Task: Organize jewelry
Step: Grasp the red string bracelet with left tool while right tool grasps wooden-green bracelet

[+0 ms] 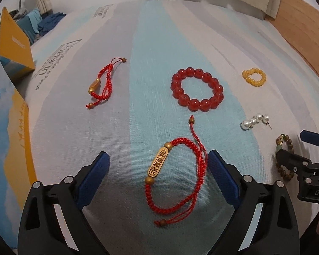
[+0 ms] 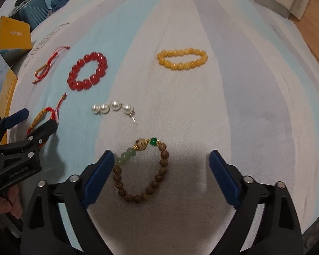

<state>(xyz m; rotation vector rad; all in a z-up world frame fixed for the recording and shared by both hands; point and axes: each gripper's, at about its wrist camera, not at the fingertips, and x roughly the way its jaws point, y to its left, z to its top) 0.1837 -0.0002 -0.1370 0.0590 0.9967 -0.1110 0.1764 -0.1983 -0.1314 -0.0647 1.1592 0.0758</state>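
I hold both grippers spread wide: left gripper (image 1: 158,170) straddles the red cord bracelet (image 1: 176,178), right gripper (image 2: 161,170) the wooden bead bracelet (image 2: 141,174), near the bed's (image 2: 223,106) front edge. Next I'd lower and close.

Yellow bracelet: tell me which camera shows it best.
The right wrist view: the yellow bracelet lies whole and large near the middle, as a long oval. The left wrist view shows it small and bunched toward the right edge.
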